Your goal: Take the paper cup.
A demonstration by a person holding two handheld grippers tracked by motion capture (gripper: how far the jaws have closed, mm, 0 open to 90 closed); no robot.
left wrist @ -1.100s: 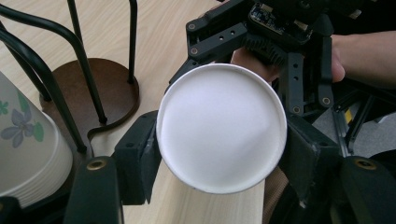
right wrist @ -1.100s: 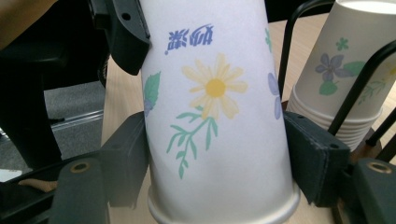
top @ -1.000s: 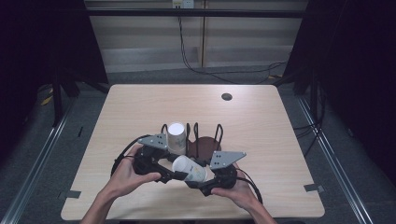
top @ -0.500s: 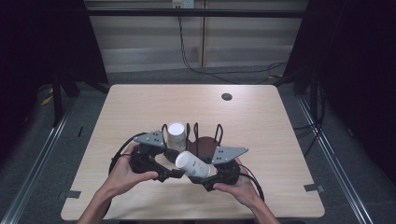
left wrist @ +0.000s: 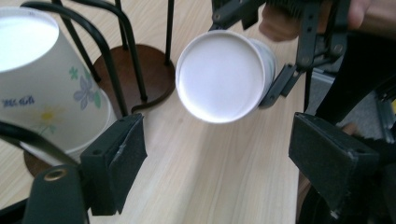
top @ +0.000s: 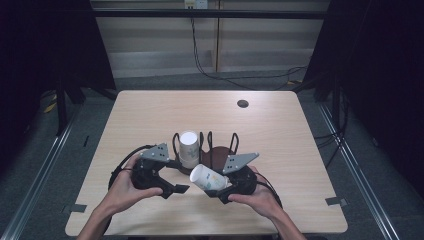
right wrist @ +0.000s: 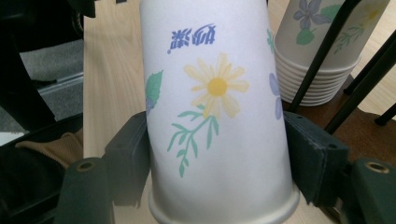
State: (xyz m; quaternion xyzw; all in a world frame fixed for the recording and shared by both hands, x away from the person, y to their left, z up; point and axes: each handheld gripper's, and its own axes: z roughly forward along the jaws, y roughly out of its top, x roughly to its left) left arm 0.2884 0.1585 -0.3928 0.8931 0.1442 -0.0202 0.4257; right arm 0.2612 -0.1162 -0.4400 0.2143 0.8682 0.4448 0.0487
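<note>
A flowered white paper cup (top: 209, 178) lies on its side above the table, and my right gripper (top: 216, 184) is shut on it; its pads press the cup's wall (right wrist: 215, 107) on both sides. The cup's white bottom (left wrist: 219, 77) faces my left gripper (left wrist: 219, 154). That gripper's jaws have just been opening and stand wide apart with nothing between them, a short way left of the cup (top: 176, 176). Just behind, a stack of upturned cups (top: 188, 147) stands in a black wire rack on a dark round base (top: 215, 152).
The rack's wire loops (left wrist: 112, 60) rise close to my left gripper's left jaw. A small dark round disc (top: 243, 103) lies far back on the right of the wooden table (top: 300, 150). Cables trail from both grippers over the near tabletop.
My left gripper's jaws have spread apart, and it has drawn back a little to the left of the cup. The right gripper has kept its hold on the cup.
</note>
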